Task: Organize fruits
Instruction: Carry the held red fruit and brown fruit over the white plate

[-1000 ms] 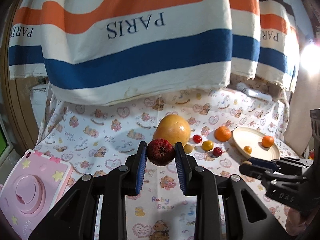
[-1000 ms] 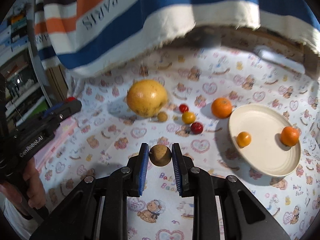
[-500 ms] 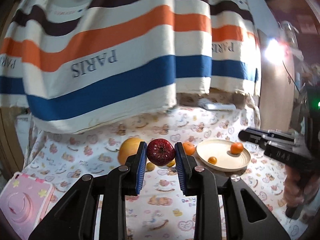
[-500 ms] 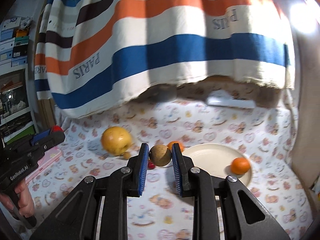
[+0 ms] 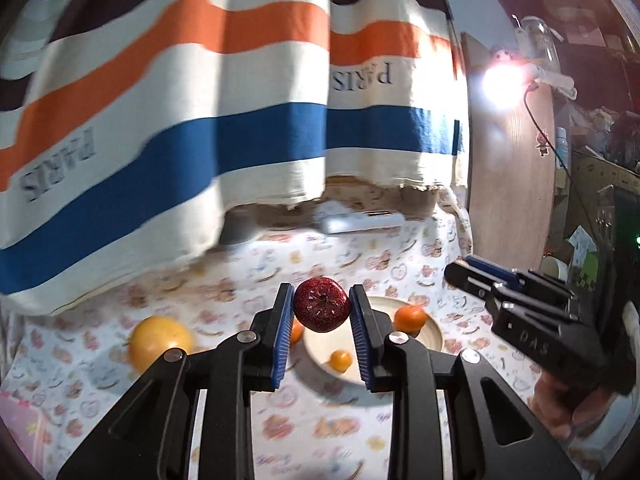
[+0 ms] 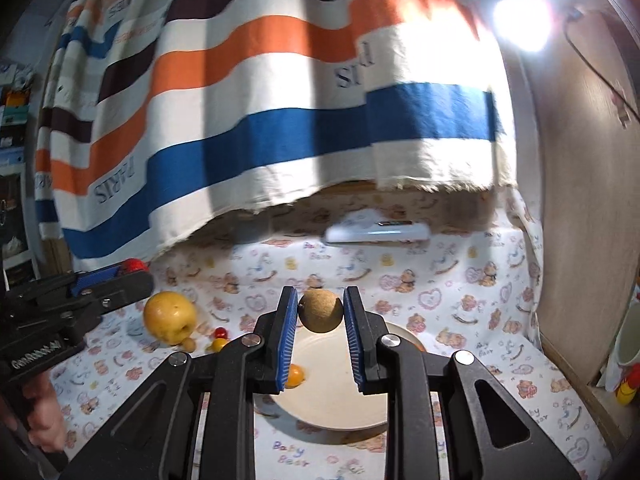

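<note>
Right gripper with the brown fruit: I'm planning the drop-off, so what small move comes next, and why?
Probably lower the right gripper toward the bare middle of the plate: it grips the brown fruit in the air above that plate, which holds only a small orange fruit at its left.

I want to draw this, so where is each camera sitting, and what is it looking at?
Left wrist view: sits on the left gripper, looks along its fingers past the red fruit it holds to the plate and striped towel; the right gripper and a hand show at right.
Right wrist view: sits on the right gripper, looks past the brown fruit it holds to the plate; the left gripper and a hand show at left.
Both share the plate, towel, big yellow fruit and lamp.
</note>
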The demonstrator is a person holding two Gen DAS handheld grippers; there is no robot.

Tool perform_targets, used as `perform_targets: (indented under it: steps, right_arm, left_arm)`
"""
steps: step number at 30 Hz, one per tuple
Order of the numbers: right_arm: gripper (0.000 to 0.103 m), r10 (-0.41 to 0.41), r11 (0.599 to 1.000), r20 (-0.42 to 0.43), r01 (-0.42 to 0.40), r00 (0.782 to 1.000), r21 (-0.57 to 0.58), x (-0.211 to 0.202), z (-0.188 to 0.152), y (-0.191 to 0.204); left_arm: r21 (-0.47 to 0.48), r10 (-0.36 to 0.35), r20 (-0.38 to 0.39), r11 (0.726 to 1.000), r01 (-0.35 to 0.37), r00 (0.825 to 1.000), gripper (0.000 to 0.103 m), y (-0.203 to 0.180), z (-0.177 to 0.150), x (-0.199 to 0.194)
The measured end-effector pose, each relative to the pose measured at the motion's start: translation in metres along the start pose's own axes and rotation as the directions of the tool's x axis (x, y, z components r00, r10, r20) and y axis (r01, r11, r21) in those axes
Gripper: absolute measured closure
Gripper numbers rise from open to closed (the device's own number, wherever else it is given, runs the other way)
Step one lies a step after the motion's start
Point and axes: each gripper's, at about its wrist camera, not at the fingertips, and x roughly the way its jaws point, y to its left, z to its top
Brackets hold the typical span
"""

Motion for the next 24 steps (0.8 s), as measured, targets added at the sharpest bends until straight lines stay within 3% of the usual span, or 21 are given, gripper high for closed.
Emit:
perform_targets:
  steps: [6,8,12,17,20,24]
  right_arm:
    - [0.078,-0.028,0.996,-0.115,0.037,0.993,0.080,0.025,-0.003,-0.032]
    - [0.078,-0.017,0.995,-0.188,0.035,0.982,0.094,0.038,-0.008,-0.039]
    - [0.078,0.018,0.990,-0.313,0.027,0.950,0.139,0.064,-0.024,-0.049]
    - [0.078,0.056,0.987,-0.386,0.008,0.921,0.162,0.076,-0.036,-0.051]
    - [0.078,0.057,0.989,-0.418,0.007,0.907,0.150,0.081,-0.042,-0.049]
    - [0.078,0.062,0.989,-0.461,0.006,0.886,0.145,0.090,-0.048,-0.047]
  left_arm:
    - [-0.032,-0.041,-0.099,0.999,0.038,0.994,0.076,-0.017,-0.006,0.054]
    - [-0.037,-0.003,-0.135,0.999,-0.002,0.991,0.076,-0.020,-0.015,0.071]
    - [-0.031,-0.005,-0.209,1.000,-0.002,0.978,0.076,-0.021,-0.029,0.095]
    - [-0.071,-0.061,-0.285,0.997,0.043,0.957,0.076,-0.015,-0.043,0.117]
    - [-0.091,-0.110,-0.352,0.992,0.083,0.929,0.076,-0.015,-0.053,0.131]
    - [-0.108,-0.142,-0.383,0.988,0.109,0.913,0.076,-0.015,-0.058,0.137]
